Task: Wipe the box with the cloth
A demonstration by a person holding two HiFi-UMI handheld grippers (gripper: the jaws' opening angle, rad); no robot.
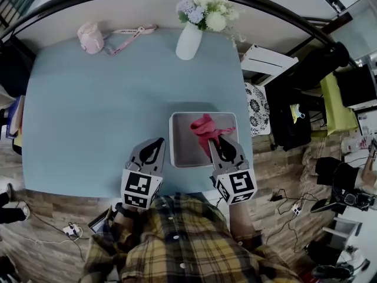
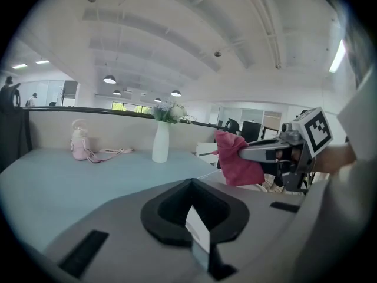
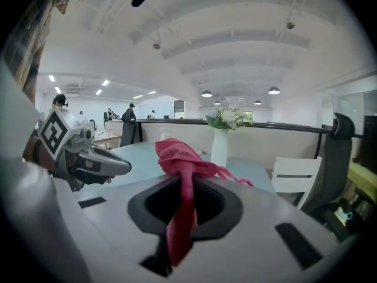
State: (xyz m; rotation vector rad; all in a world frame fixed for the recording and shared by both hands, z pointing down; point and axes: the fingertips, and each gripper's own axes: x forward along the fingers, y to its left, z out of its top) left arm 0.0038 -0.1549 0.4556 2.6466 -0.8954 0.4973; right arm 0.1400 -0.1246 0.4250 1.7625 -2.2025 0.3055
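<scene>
Light blue and wide, the table (image 1: 106, 111) fills most of the head view. A white vase (image 1: 188, 40) of flowers and a pink bottle (image 1: 89, 38) stand at its far side. The box (image 1: 185, 149) is a flat grey square. It sits on the near edge of the table, a bit to the right, just in front of the person. The right gripper (image 1: 219, 143) is over the near right part of the box. Its jaws are squeezed tight on the red cloth (image 1: 203, 127). The cloth bunches up past the tips and points away from the person, over the middle of the box. I can't tell for sure if the cloth is touching the box or hanging just above it. The gripper views look out level across the room, so it may be a little way up. The left gripper (image 1: 158, 143) is just beside the box's left edge. Its jaws are closed together and hold nothing. A small white bit shows there, and it is likely part of the gripper. The right gripper is the nearer one, and the box lies right under its cloth. I think the next move is to press the cloth down and rub it across the top. The left gripper is close enough to hold the box steady.
</scene>
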